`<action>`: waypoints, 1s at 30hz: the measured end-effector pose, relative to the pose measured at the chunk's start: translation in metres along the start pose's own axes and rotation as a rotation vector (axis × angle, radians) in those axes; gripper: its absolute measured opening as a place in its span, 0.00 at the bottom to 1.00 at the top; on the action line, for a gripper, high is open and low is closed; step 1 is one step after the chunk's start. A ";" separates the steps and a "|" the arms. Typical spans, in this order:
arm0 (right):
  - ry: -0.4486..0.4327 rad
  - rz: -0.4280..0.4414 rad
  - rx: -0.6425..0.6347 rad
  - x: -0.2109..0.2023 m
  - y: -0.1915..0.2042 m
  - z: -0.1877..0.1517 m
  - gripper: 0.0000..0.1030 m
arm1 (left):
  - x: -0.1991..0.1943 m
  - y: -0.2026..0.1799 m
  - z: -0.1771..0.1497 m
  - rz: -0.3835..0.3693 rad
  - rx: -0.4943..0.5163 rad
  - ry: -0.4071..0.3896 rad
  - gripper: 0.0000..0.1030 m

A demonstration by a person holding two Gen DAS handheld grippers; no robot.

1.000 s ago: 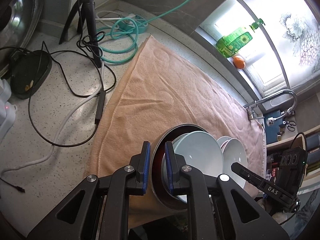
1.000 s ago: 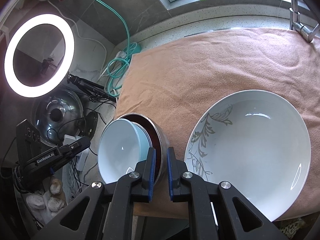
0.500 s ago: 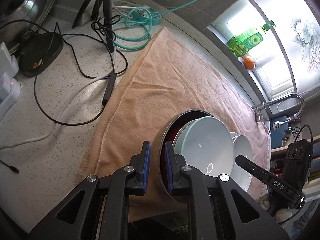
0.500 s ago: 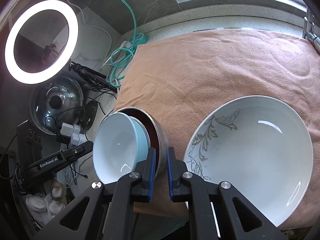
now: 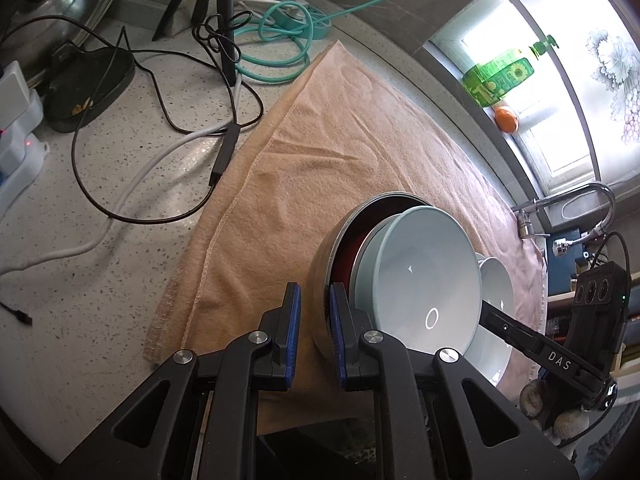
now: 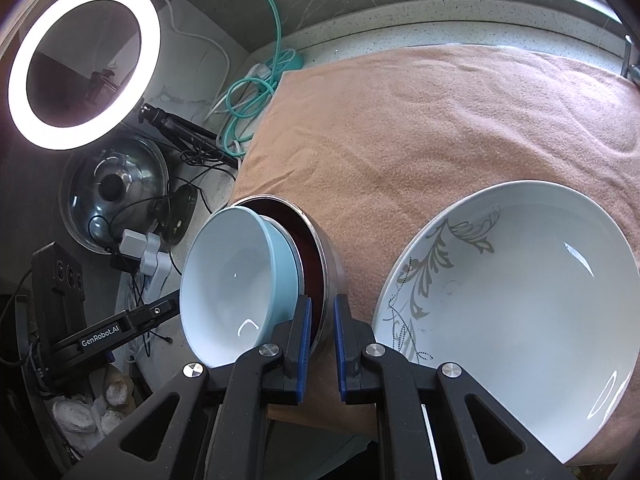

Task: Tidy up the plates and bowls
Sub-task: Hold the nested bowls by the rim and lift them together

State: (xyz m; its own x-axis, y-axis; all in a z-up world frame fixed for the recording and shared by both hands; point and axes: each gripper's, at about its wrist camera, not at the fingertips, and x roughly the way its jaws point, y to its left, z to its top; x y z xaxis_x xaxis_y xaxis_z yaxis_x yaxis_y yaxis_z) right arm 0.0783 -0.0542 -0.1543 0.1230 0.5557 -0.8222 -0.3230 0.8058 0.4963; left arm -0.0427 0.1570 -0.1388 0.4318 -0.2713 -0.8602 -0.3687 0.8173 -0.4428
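Note:
A steel bowl [image 5: 322,252] with a dark red inside carries a pale blue bowl [image 5: 424,272] nested in it. The stack hangs tilted over the near left part of the peach towel [image 5: 320,152]. My left gripper [image 5: 315,320] is shut on the steel bowl's rim. On the opposite side of the rim my right gripper [image 6: 322,332] is shut on the steel bowl [image 6: 330,264] too, with the blue bowl [image 6: 232,280] to its left. A large white plate [image 6: 520,300] with a grey leaf pattern lies on the towel to the right.
Cables, a teal hose [image 5: 280,36], a tripod [image 5: 224,12] and a black dish [image 5: 88,80] crowd the speckled counter left of the towel. A lit ring light [image 6: 80,64] and a steel lid [image 6: 112,196] stand there. A faucet [image 5: 576,200] and a windowsill with a green bottle [image 5: 500,76] lie beyond.
My left gripper has sunk a little with the stack, and both views have rolled slightly. Both grips on the steel bowl's rim are unchanged.

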 end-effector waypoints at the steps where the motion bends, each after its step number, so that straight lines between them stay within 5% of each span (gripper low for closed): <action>1: -0.002 -0.006 -0.005 0.000 0.001 0.001 0.10 | 0.000 -0.001 0.000 -0.001 0.003 0.001 0.12; 30: 0.015 -0.031 0.026 0.016 0.000 0.005 0.08 | 0.010 -0.002 0.006 -0.019 0.030 0.025 0.08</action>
State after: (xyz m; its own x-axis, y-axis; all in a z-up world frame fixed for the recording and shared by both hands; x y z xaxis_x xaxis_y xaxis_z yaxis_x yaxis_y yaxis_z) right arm 0.0854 -0.0446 -0.1663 0.1185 0.5270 -0.8415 -0.2950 0.8279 0.4769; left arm -0.0325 0.1555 -0.1452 0.4177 -0.2995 -0.8578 -0.3357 0.8264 -0.4520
